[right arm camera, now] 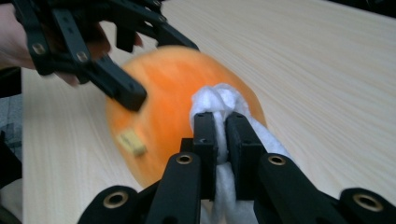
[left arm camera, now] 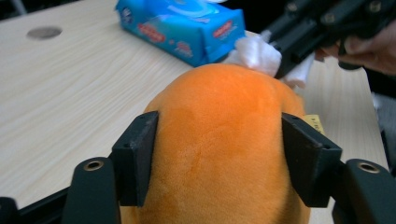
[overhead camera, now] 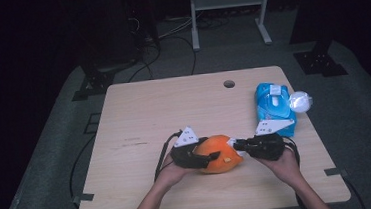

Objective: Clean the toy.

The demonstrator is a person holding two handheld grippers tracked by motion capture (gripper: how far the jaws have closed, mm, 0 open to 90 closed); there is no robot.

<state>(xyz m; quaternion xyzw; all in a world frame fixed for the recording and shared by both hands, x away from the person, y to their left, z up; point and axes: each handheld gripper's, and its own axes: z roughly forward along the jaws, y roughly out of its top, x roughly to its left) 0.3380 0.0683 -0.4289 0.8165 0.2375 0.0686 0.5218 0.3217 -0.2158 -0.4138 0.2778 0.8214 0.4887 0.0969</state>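
Orange plush lies near the table's front edge, squeezed between the pads of the left gripper, while the right gripper, jaws narrow, pinches a white wipe against its far end, wipes pack behind

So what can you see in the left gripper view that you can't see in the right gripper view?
The left gripper view has the blue wet-wipe pack and the round hole in the table, plus the left gripper hugging the orange plush toy from both sides.

The right gripper view has the right gripper pinching the white wipe tight, seen up close, and the toy's little yellow tag in full.

Both have the orange toy, the white wipe against it and the wooden table.
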